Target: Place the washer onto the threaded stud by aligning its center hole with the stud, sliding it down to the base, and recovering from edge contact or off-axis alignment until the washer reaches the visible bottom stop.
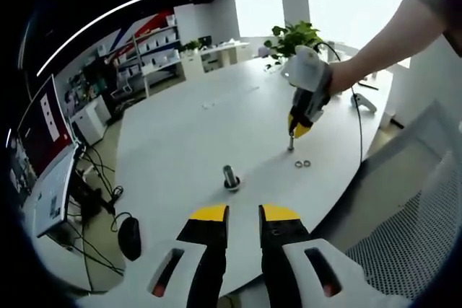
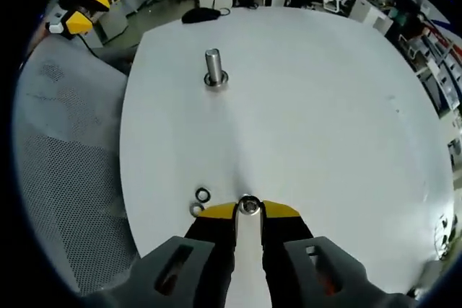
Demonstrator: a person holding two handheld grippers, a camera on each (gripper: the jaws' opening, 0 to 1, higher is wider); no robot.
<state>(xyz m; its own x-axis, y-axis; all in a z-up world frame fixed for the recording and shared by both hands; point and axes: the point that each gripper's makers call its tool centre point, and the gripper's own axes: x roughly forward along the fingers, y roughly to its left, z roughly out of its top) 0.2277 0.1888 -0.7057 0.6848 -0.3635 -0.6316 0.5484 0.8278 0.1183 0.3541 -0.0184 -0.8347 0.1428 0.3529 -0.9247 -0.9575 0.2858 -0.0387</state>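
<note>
Metal washer [image 2: 249,205] sits half hidden between right claw [image 2: 249,210] tips.

A shiny washer [image 2: 248,205] sits at the yellow gripper tips, maybe pinched. The grey stud [image 2: 213,67] stands upright on its base, well apart.

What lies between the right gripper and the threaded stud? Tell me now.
Only bare white table. In the right gripper view, the right gripper pinches a washer, and the stud stands beyond. Two spare washers lie beside the gripper, off that line.
</note>
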